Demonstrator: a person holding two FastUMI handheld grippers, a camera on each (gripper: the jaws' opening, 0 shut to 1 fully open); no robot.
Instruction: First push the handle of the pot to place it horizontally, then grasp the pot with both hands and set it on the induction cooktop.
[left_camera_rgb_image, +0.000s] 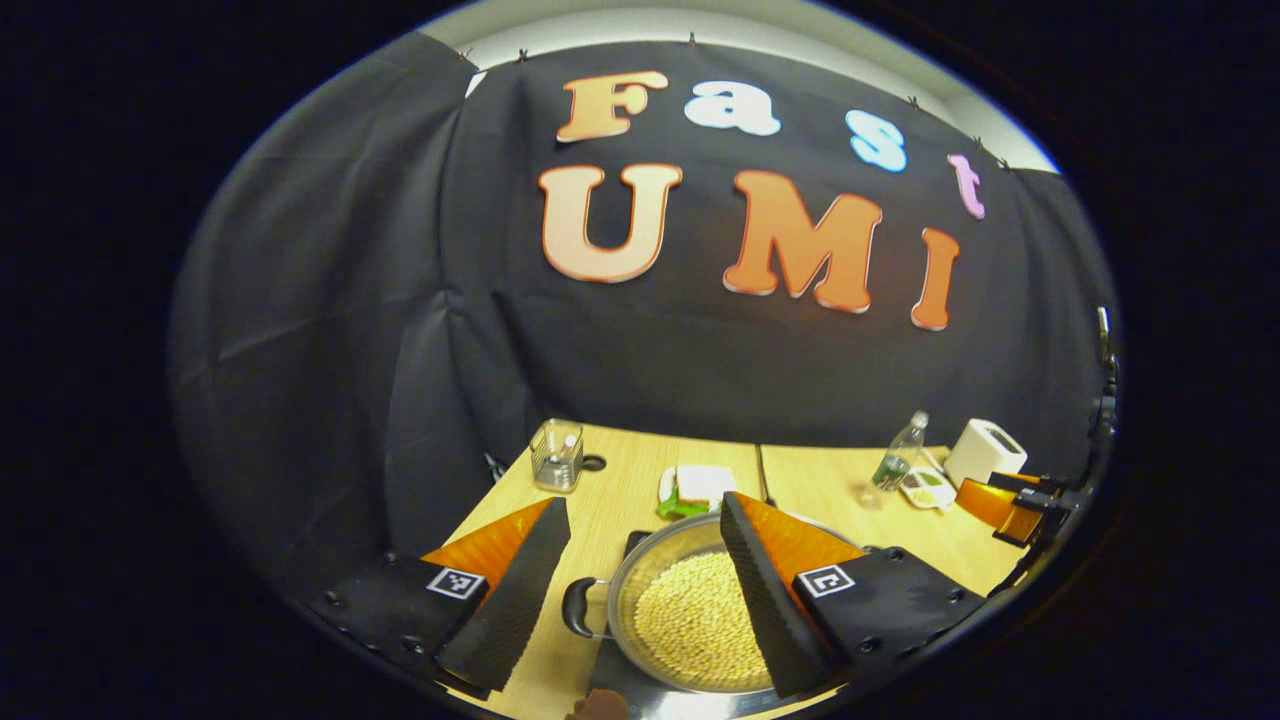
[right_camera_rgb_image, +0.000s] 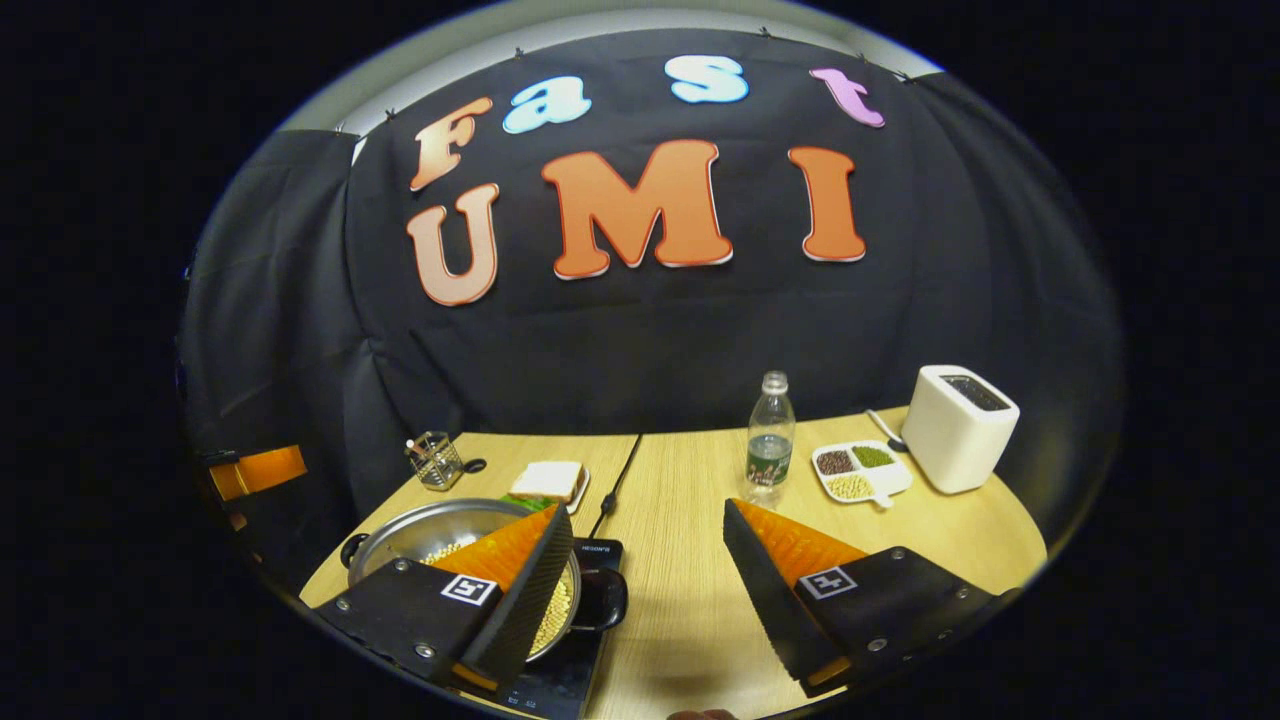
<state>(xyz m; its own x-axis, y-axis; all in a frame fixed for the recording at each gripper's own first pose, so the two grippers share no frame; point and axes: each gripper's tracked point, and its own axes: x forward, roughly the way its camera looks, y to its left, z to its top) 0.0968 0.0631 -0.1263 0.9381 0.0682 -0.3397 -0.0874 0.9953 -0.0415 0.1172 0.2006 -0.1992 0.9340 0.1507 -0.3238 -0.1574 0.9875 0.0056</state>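
The pot (left_camera_rgb_image: 690, 610), filled with pale beans, sits on the black induction cooktop (right_camera_rgb_image: 560, 680) at the near edge of the worktop (right_camera_rgb_image: 690, 560). The left gripper (left_camera_rgb_image: 640, 590) is spread wide, its fingers apart on either side of the pot's left handle (left_camera_rgb_image: 580, 607) and holding nothing. The right gripper (right_camera_rgb_image: 650, 590) is likewise wide open and empty, beside the pot's right handle (right_camera_rgb_image: 603, 598). Behind stand a wire basket (left_camera_rgb_image: 557, 456), a sandwich on a plate (right_camera_rgb_image: 548, 482), a water bottle (right_camera_rgb_image: 769, 440), a divided dish of beans (right_camera_rgb_image: 858, 470) and a white toaster (right_camera_rgb_image: 958, 428).
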